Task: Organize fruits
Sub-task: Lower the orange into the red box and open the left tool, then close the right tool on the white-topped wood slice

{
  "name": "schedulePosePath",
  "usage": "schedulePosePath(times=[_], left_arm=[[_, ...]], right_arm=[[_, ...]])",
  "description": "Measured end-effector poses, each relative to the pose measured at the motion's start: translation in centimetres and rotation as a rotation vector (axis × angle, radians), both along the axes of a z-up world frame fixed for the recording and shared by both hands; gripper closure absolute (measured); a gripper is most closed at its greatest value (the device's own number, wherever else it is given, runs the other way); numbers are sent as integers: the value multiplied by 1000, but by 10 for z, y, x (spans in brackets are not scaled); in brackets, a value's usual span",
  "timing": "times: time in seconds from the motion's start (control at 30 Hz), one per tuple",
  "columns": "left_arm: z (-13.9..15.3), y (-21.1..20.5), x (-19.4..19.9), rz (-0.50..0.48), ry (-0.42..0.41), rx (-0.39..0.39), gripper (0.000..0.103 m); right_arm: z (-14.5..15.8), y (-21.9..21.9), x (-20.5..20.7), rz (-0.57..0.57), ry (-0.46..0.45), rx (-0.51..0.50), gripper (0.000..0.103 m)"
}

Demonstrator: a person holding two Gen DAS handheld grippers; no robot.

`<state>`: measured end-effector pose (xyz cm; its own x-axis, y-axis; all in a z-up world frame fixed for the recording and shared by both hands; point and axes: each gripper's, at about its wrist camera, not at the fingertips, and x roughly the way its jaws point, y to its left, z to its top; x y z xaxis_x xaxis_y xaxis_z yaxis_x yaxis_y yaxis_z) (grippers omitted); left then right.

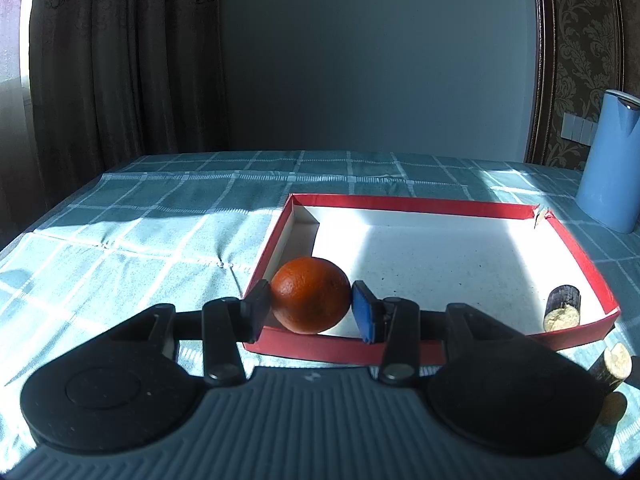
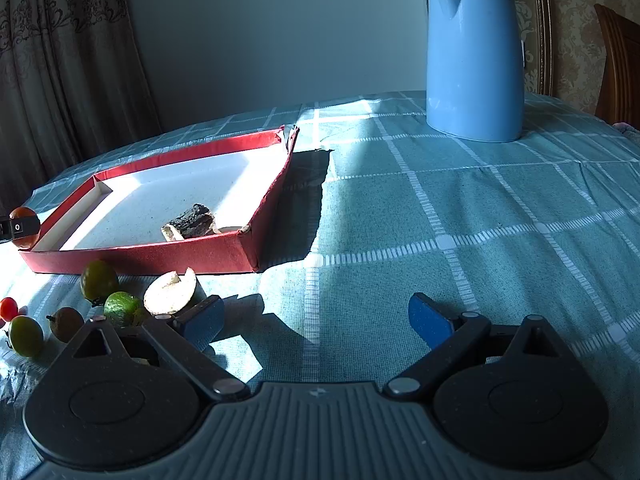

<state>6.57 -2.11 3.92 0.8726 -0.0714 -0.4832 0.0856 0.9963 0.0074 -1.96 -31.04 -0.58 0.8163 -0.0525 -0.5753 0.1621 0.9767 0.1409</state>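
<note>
My left gripper (image 1: 311, 307) is shut on an orange (image 1: 310, 295) and holds it over the near left corner of the red tray (image 1: 408, 202); the orange also shows at the far left of the right wrist view (image 2: 24, 227). A short dark-skinned piece with a pale cut end (image 1: 561, 313) lies in the tray's near right corner, also seen in the right wrist view (image 2: 191, 222). My right gripper (image 2: 316, 319) is open and empty above the cloth, right of the tray (image 2: 136, 256). Several small fruits lie in front of the tray: green ones (image 2: 98, 283), a lime (image 2: 121, 309), a red one (image 2: 9, 308).
A blue kettle (image 2: 474, 56) stands at the back right of the table. A pale cut piece (image 2: 170, 293) lies by my right gripper's left finger; another cut piece (image 1: 612, 364) lies outside the tray. A checked teal cloth (image 2: 440, 216) covers the table. Curtains hang at the left.
</note>
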Motion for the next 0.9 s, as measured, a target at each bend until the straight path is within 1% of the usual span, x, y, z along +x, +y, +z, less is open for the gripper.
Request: schedulePosePath(times=[0.07,0.1,0.17,0.2,0.27,0.33,0.37,0.43,0.5,0.57,0.63,0.73,0.77,0.83,0.9], left_arm=[[-5,3,5,17,13,-6,58],[-7,3,7,29,24,2,43],[-9,1,4,5,5,10,32],[-10,0,1,8,-6,19,27],[-10,-4,-5,7,-25,47,26],[-8,-4,-14,-12,-36,39,25],[-6,-2,-21,-20,-48,35,22],[-1,2,-38,-6,-78,32,15],[4,11,-57,0,-121,0,6],[5,22,-75,4,-137,-34,0],[3,31,-91,21,-168,-40,0],[-5,47,-103,75,-191,-31,0],[-7,53,-104,98,-189,-46,0],[-7,66,-105,127,-180,-102,0],[-9,74,-104,142,-166,-142,0]], right_arm=[[0,0,0,0,0,-1,4],[0,0,0,0,0,0,4],[0,0,0,0,0,0,4],[0,0,0,0,1,-1,4],[0,1,1,0,0,0,4],[-1,0,0,1,-2,6,4],[-1,0,0,1,-4,10,4],[-1,-4,-1,1,-15,33,4],[0,-7,-2,0,-26,57,3],[0,-10,-4,-1,-39,77,4],[1,-12,-6,0,-55,94,4],[4,-16,-14,22,-119,140,4],[4,-17,-14,39,-131,153,4],[6,-12,-15,82,-142,148,4],[9,1,-16,155,-158,100,4]])
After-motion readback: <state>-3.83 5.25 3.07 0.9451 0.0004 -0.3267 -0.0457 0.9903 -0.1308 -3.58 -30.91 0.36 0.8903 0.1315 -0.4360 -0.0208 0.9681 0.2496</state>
